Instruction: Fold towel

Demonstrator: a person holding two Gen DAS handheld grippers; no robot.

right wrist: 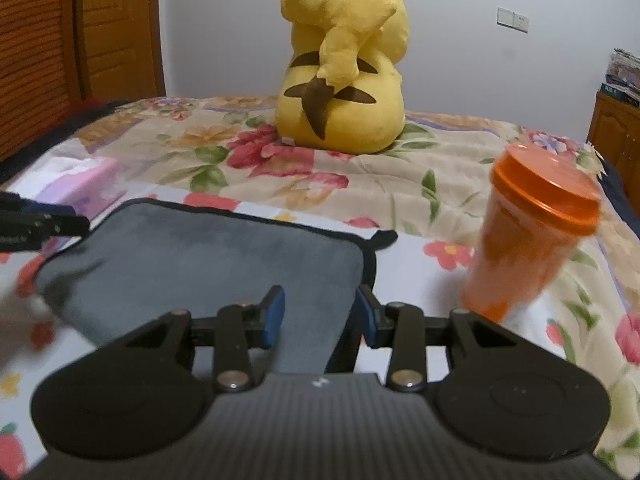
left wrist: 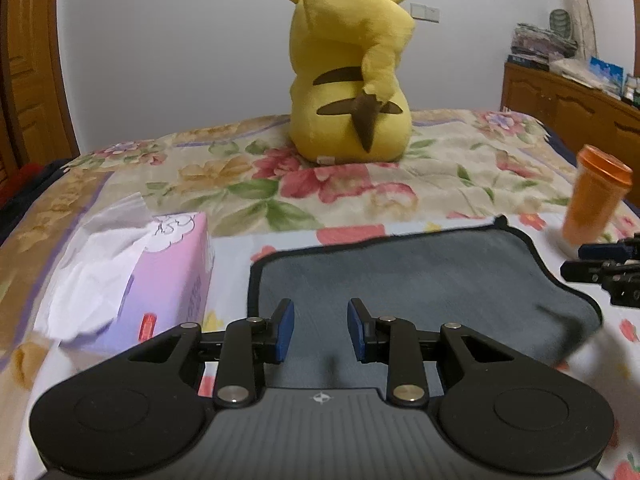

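With both grippers' jaws parted and nothing pinched, the grey towel [left wrist: 420,276] lies flat on the floral bed [left wrist: 360,188], seemingly doubled over. The left gripper [left wrist: 321,330] and right gripper [right wrist: 320,316] hover over its near edge, probably freed to take a fresh hold for another fold.

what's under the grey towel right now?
The grey towel lies flat on the floral bedspread, which shows all around its black-trimmed edges. Whether anything else lies beneath cannot be seen; the cloth covers it, though no bulge shows.
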